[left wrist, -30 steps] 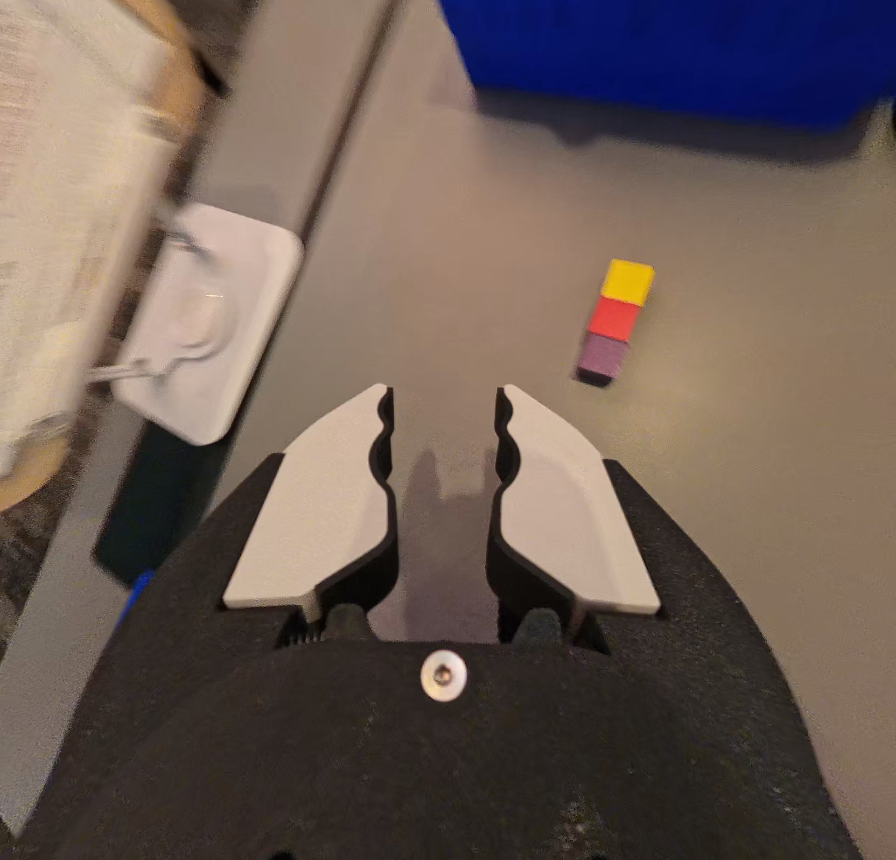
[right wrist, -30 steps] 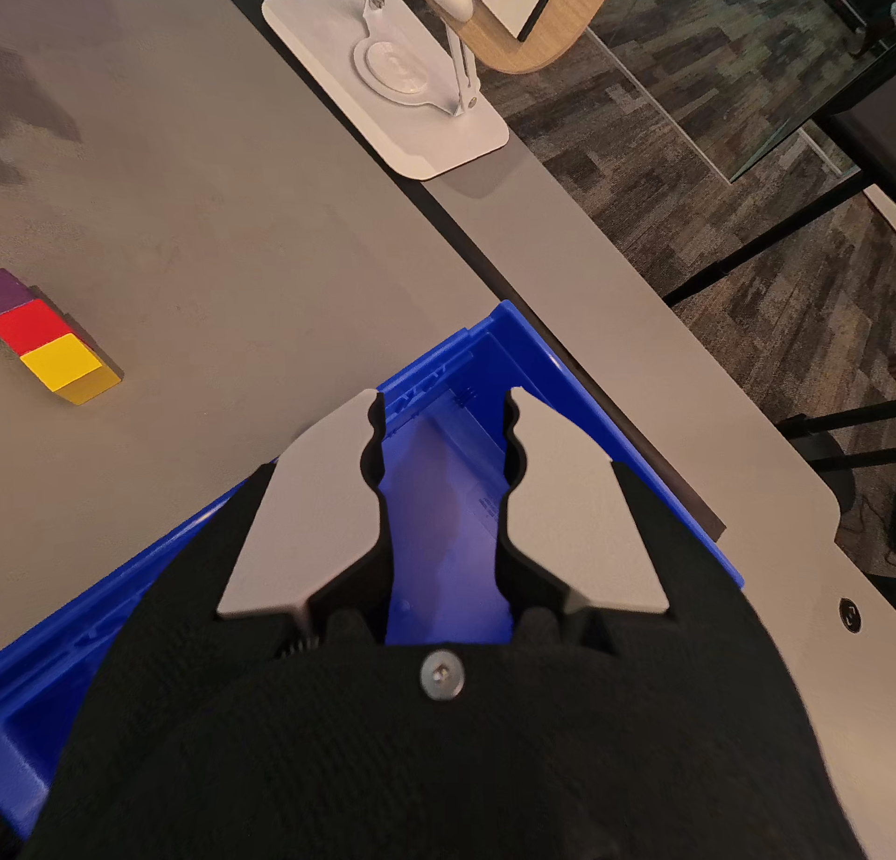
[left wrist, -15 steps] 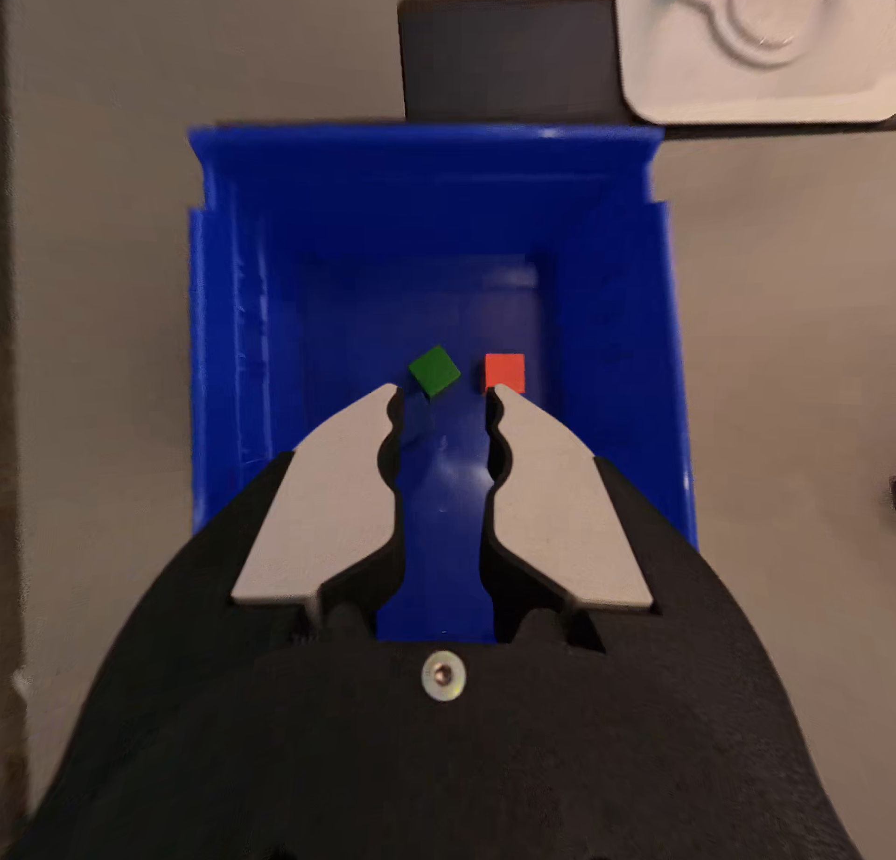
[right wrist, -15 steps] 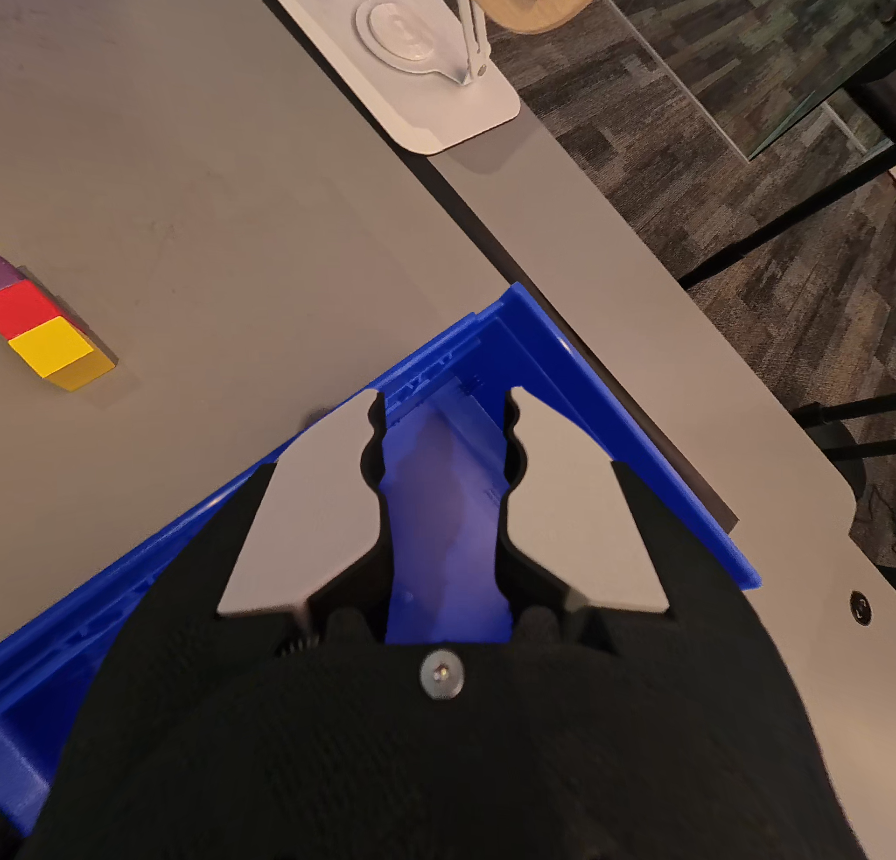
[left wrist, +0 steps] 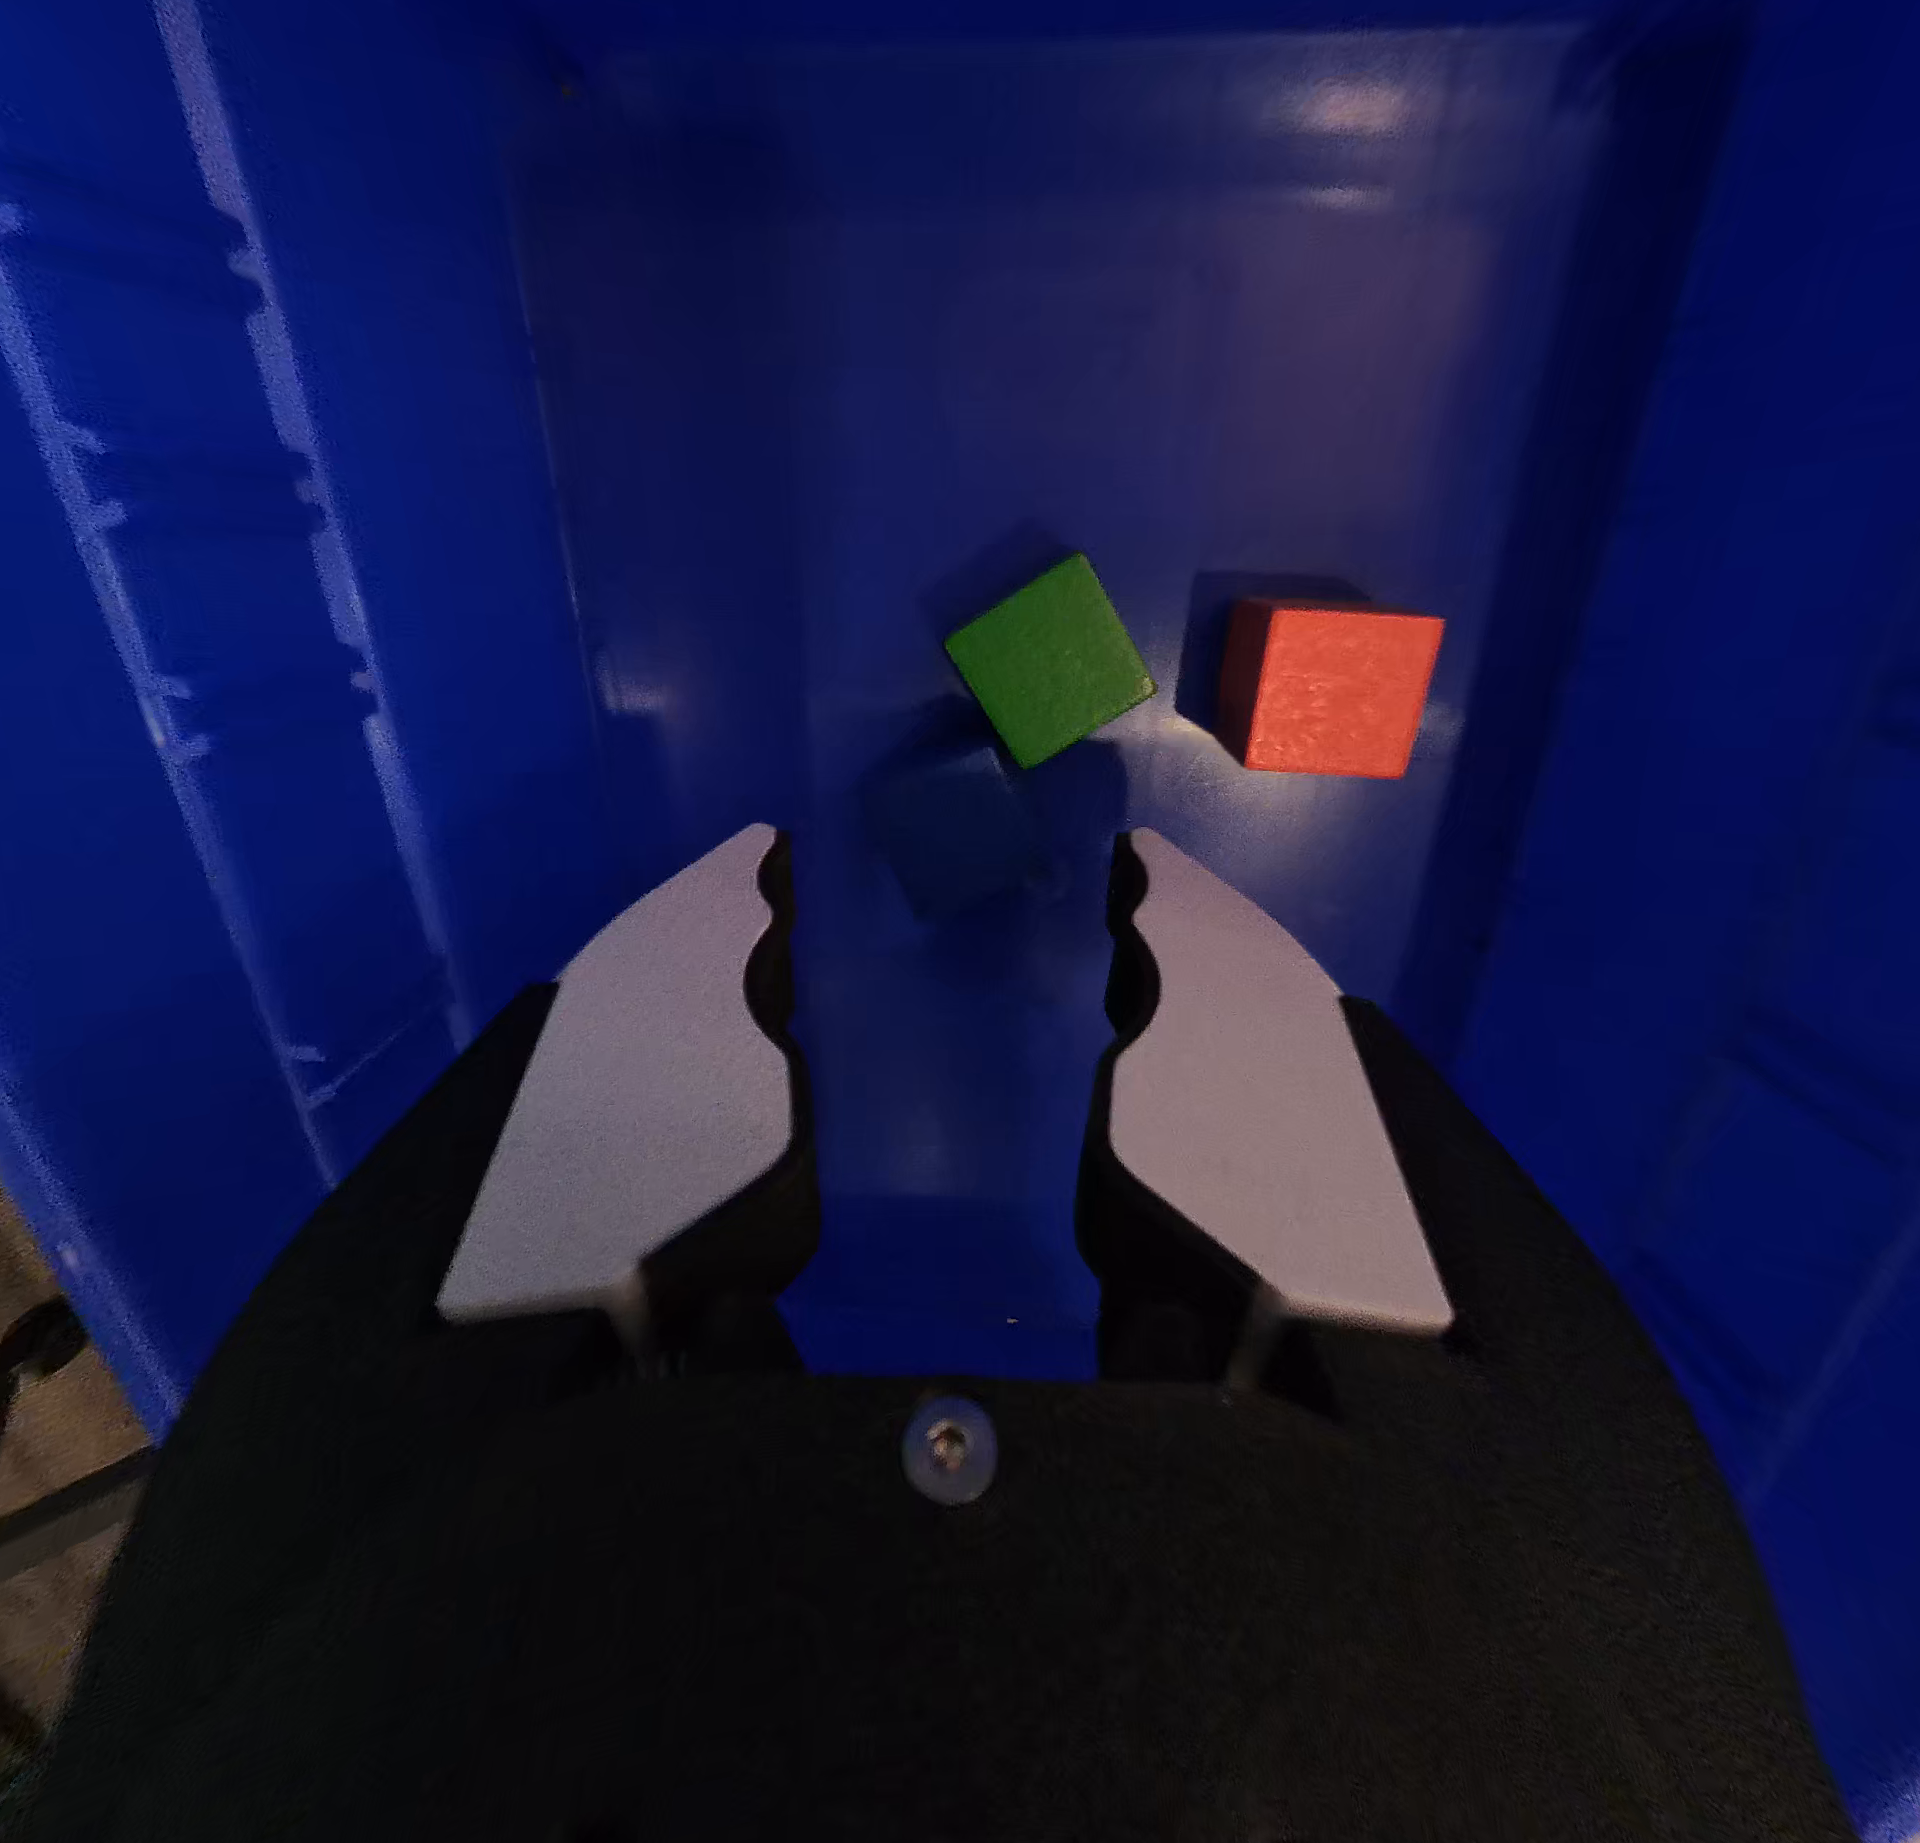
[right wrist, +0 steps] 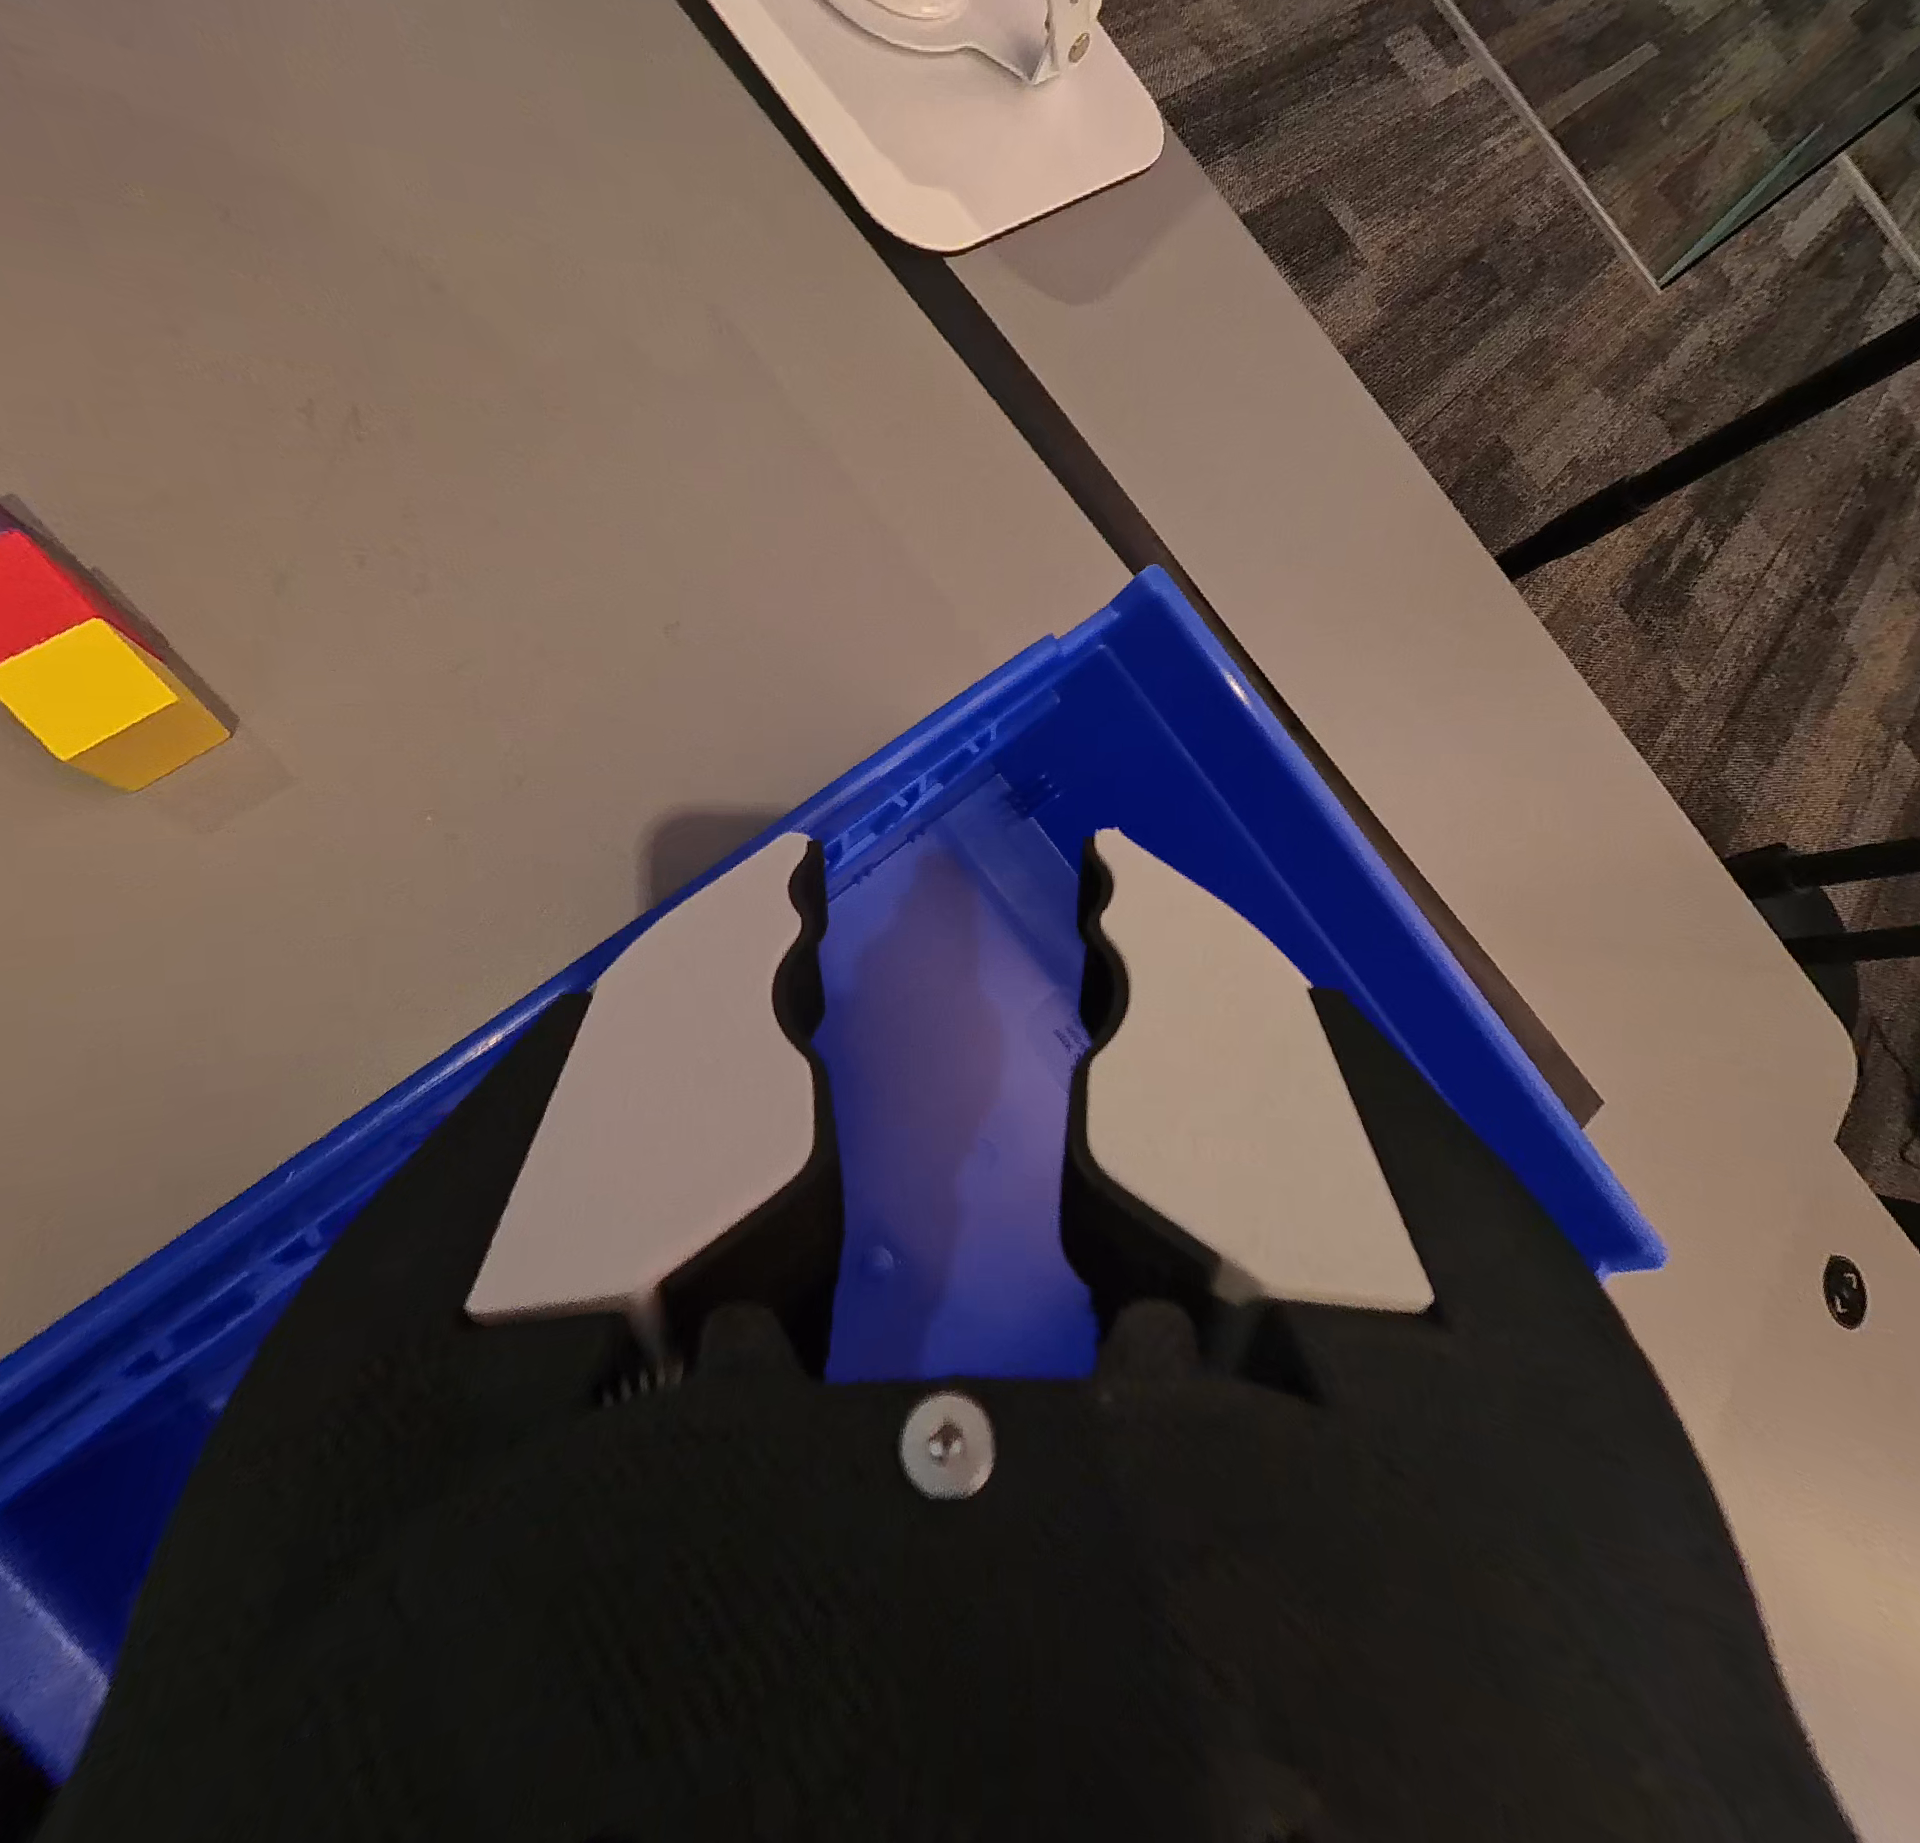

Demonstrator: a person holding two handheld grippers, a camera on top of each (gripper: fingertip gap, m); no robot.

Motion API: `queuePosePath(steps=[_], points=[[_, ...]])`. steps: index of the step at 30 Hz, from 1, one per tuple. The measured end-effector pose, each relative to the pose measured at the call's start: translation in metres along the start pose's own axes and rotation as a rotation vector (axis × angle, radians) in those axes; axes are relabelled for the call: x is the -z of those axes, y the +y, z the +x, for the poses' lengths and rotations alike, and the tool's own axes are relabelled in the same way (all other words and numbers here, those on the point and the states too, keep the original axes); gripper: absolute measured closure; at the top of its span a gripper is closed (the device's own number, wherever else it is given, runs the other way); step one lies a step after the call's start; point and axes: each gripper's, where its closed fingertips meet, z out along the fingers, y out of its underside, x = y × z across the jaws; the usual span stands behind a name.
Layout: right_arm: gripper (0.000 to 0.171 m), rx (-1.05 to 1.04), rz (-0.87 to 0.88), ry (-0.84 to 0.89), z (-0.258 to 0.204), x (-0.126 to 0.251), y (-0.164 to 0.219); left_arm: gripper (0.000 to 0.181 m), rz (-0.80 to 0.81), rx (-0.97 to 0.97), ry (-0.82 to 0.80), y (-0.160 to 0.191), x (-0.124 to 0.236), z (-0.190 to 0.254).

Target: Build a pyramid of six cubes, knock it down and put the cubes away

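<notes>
Here the left wrist view looks down into the blue bin [left wrist: 312, 650], which the right wrist view shows only from above its rim. On the bin floor lie a green cube [left wrist: 1049, 659], turned at an angle, and an orange-red cube [left wrist: 1330, 687] beside it, apart from each other. A dark blue cube [left wrist: 956, 837] sits just below the green one, hard to make out against the floor. The left tool [left wrist: 945, 858] hangs inside the bin with its fingers spread wide and nothing between them; the blue cube lies just ahead of the gap.

The right wrist view alone shows the grey tabletop [right wrist: 520, 339], where a yellow cube [right wrist: 99, 697] touches a red cube [right wrist: 36, 588] at the left edge, well apart from the bin [right wrist: 1299, 837]. The right tool [right wrist: 951, 858] is over the bin's corner, fingers parted and empty. A white stand base [right wrist: 987, 131] rests at the tabletop's far edge.
</notes>
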Motion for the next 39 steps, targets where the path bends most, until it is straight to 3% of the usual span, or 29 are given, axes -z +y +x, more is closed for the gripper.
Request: queuePosePath(steps=[3,8,16,20,24,26,29,32,35,39], points=[[0.123,-0.002,0.006,-0.001,0.000,0.001,-0.001,0.125,-0.021,-0.005,-0.026,0.000,-0.007,-0.001],[0.124,-0.005,0.009,-0.001,0.001,0.002,0.000,0.147,-0.011,0.002,-0.057,-0.005,-0.013,-0.005],[0.124,-0.007,0.007,-0.002,0.001,0.003,0.001,0.151,-0.044,-0.009,-0.029,0.006,-0.009,-0.010],[0.124,-0.006,0.004,0.000,0.002,0.003,0.001,0.152,0.027,0.017,-0.029,0.005,0.019,-0.019],[0.124,-0.008,0.000,0.002,0.002,0.002,0.002,0.152,0.250,0.022,-0.029,-0.008,0.083,-0.015],[0.124,-0.007,-0.005,0.003,0.002,0.002,0.003,0.152,0.458,-0.053,0.081,-0.024,0.130,0.021],[0.124,-0.005,-0.006,0.003,0.002,0.001,0.002,0.152,0.716,-0.289,0.315,-0.031,0.195,0.119],[0.124,0.009,-0.013,-0.002,-0.001,-0.001,0.001,0.153,0.841,-0.668,0.483,-0.015,0.218,0.239],[0.124,0.026,-0.009,-0.001,-0.004,0.000,-0.003,0.153,0.922,-0.950,0.456,-0.002,0.193,0.329],[0.125,0.031,0.014,0.011,-0.003,0.005,-0.009,0.153,0.731,-1.246,0.401,0.025,0.121,0.387]])
